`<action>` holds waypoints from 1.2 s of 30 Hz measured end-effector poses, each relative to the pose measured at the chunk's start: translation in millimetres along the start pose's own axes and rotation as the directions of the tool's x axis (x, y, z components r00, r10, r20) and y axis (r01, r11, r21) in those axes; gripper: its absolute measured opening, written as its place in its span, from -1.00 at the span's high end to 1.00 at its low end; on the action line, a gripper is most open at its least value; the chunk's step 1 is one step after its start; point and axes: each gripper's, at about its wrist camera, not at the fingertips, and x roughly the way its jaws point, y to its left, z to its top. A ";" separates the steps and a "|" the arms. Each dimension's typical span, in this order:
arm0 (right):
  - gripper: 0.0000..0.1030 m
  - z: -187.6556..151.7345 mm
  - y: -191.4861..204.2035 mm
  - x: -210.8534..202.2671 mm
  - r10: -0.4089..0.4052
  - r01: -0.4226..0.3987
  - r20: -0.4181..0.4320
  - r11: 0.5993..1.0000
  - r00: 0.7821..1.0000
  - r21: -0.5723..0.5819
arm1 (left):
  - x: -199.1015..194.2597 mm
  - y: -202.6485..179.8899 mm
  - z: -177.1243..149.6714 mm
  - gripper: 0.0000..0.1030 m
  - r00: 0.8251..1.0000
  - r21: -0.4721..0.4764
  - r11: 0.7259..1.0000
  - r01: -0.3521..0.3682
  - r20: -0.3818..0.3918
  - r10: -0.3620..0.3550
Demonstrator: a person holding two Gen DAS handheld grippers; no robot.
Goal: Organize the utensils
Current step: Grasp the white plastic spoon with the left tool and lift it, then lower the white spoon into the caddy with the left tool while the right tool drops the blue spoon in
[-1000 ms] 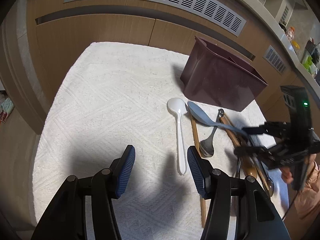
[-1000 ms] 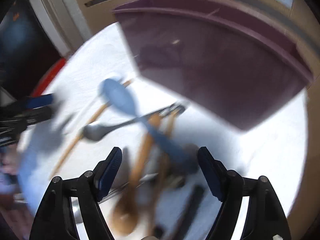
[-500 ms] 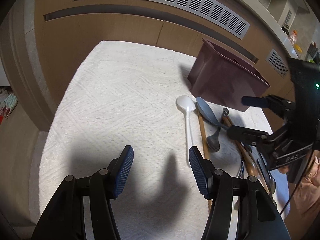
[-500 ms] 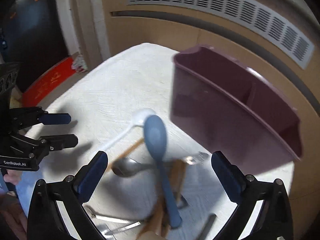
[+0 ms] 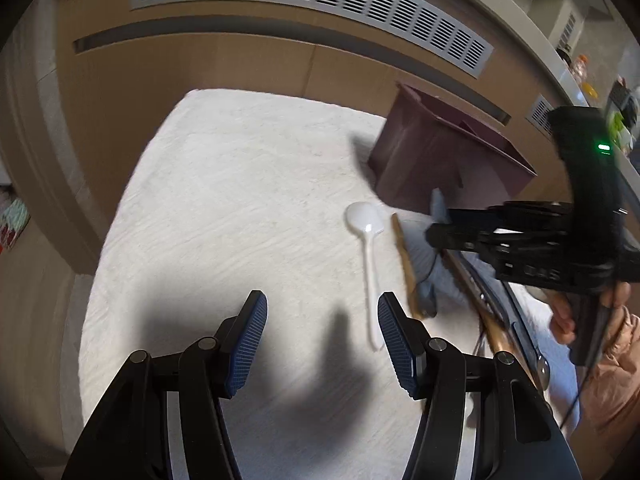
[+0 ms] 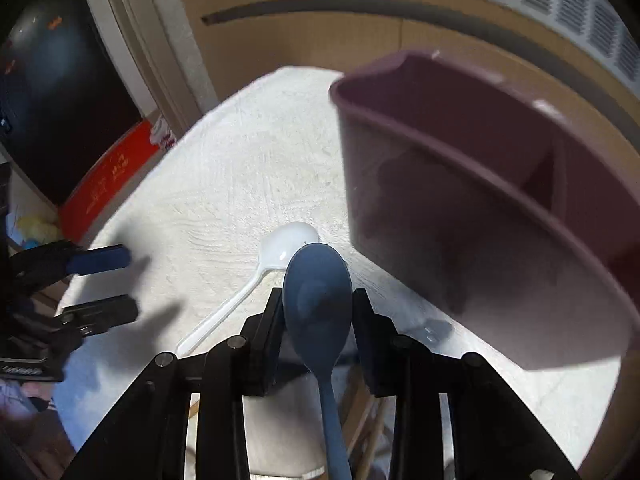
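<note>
the blue spoon [image 6: 318,300] is clamped in the right gripper [image 6: 318,312] near the seemingly empty maroon caddy [image 6: 480,184], the left gripper [image 5: 320,332] is held apart, and the white spoon [image 5: 366,248] and other utensils [image 5: 476,304] are left unsorted

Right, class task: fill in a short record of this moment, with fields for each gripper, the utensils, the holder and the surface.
left gripper: open, holding nothing, above the towel
right gripper: shut on the blue spoon, bowl end forward
white spoon: lying flat on the towel
holder: maroon, divided, nothing visible inside
surface: white towel
other utensils: heaped right of the white spoon
</note>
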 end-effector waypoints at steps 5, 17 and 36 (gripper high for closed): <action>0.42 -23.7 -11.7 -60.0 -0.071 0.065 0.089 0.996 0.993 0.066 | 36.6 -28.6 36.1 -0.13 0.997 0.095 0.995 0.021 -0.078 -0.014; 0.43 -72.8 -18.5 -127.5 -0.132 0.099 0.210 0.982 0.969 0.161 | 98.4 -63.1 60.0 0.32 0.972 0.202 0.968 -0.146 -0.153 0.178; 0.44 -75.5 -17.8 -166.7 -0.147 0.074 0.330 0.972 0.933 0.224 | -60.5 -98.9 35.3 0.32 0.946 0.159 0.987 0.006 0.319 -0.057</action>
